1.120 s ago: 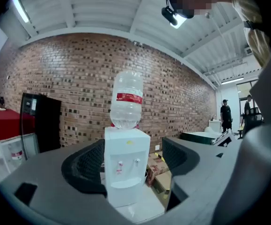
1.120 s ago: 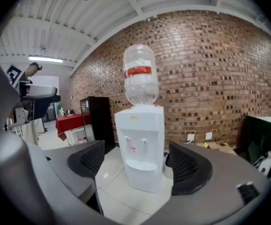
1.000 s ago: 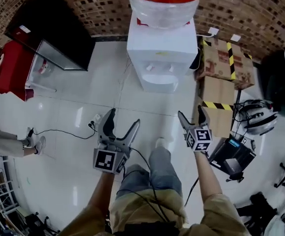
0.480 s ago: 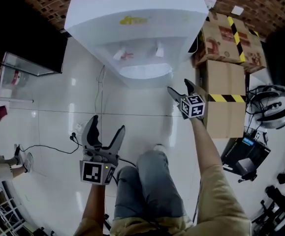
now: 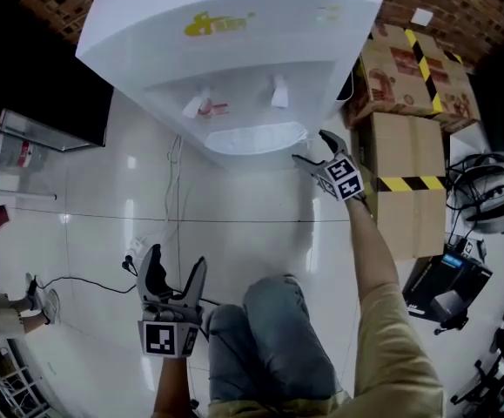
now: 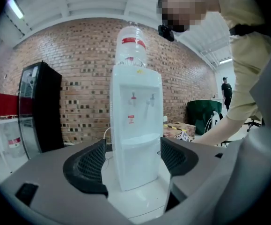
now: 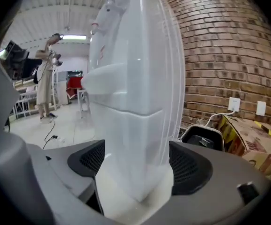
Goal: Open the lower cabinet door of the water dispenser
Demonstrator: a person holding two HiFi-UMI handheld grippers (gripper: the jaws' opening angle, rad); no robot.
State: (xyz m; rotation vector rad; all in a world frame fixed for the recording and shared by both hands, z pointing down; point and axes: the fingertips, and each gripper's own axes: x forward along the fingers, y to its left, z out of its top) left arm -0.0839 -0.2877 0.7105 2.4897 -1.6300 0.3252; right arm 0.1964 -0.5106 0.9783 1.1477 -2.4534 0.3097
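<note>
Your left gripper [image 5: 178,258] and right gripper [image 5: 308,148] gape empty; water dispenser [image 5: 234,50] ahead, cardboard boxes [image 5: 408,146] beside the right, tiled floor [image 5: 104,190] beneath.

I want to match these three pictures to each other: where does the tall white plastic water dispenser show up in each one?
Head view: the tall white plastic water dispenser fills the top centre, seen from above.
Left gripper view: the dispenser stands upright at centre, farther off.
Right gripper view: the dispenser looms at centre, very close.
Shared landmark: the red brick wall behind it.
</note>
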